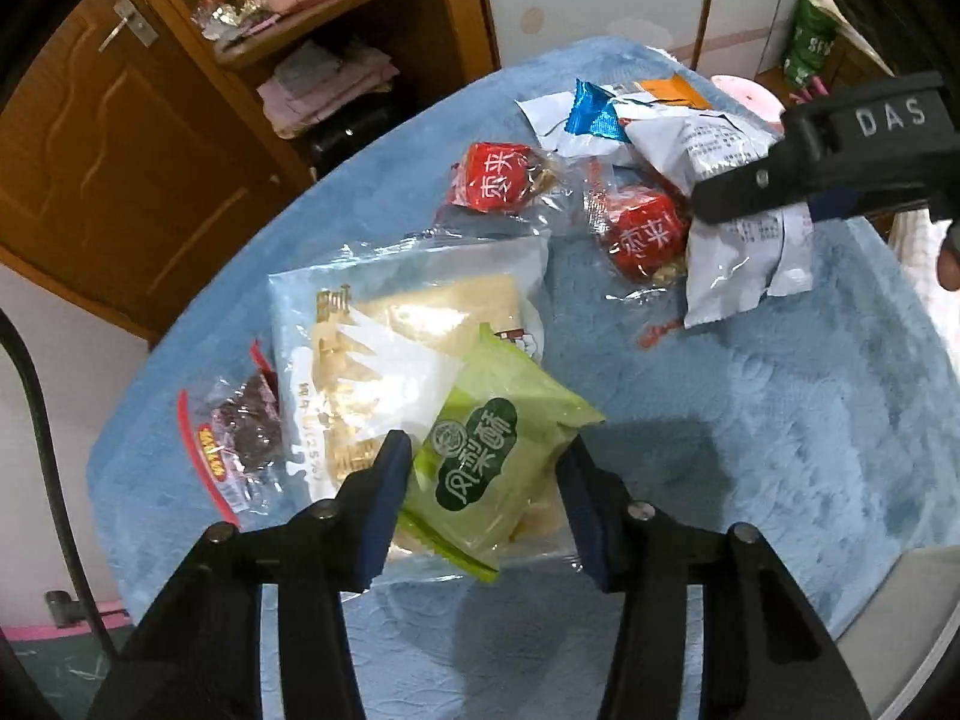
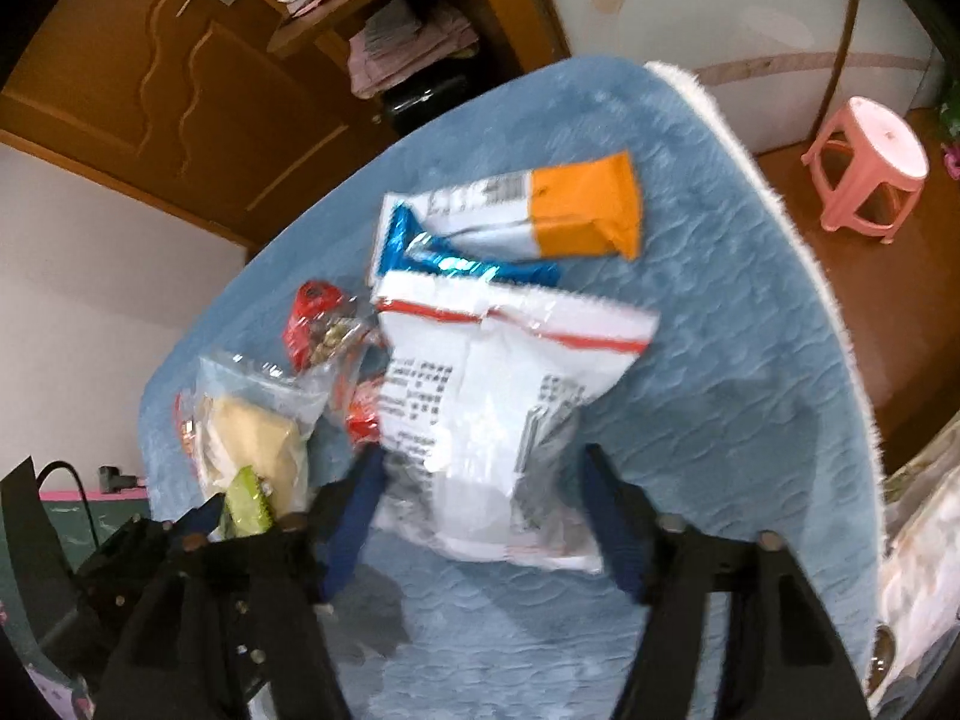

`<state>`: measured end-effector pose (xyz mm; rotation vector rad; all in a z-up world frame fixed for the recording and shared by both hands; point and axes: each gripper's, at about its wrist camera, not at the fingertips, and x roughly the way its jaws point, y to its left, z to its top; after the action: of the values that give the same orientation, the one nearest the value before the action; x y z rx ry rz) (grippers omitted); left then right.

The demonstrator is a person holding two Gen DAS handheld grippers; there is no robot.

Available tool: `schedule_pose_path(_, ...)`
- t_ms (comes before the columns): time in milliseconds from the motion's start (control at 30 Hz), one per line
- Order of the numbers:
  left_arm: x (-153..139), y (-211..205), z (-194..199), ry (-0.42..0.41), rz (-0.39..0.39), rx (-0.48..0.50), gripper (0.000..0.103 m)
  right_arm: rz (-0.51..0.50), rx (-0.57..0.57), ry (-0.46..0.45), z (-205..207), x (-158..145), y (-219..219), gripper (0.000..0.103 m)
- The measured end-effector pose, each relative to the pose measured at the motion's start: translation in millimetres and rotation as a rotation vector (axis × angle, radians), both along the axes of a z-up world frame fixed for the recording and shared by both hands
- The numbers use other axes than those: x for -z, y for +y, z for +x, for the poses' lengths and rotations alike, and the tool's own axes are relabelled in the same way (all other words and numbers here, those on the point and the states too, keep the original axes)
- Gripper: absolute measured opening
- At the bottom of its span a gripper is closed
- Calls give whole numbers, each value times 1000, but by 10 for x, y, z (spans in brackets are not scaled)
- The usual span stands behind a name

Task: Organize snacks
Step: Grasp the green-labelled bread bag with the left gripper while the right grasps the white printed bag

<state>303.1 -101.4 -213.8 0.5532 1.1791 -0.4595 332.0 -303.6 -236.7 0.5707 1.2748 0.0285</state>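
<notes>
Because the snacks are being sorted into groups on the blue mat (image 1: 750, 450), the green pastry packet (image 1: 492, 468) lies atop the clear biscuit bag (image 1: 384, 330) at the near-left pile, framed by the left gripper (image 1: 486, 492), whose jaws stand parted around it, apparently not yet squeezing. The right gripper (image 2: 480, 510), reaching low over the mat's middle, straddles the white printed pouch (image 2: 480, 408), jaws likewise released.
</notes>
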Motion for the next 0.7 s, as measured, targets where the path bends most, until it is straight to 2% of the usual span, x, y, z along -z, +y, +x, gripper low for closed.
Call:
schedule_pose_path(200,-28,49,-127,-14,12,-33,47,-62,-39,-35,-143,-159,110,43)
schedule_pose_path(367,-249,168,-295,-27,16,-89,46,-66,-80,-83,-357,-419,181,42)
schedule_pose_path(533,-800,281,-592,-97,5,-124,46,-82,-119,-151,-628,-825,257,42)
schedule_pose_path(700,-1477,414,-933,-174,-55,-158,47,-101,-171,-256,-1088,-1460,419,42)
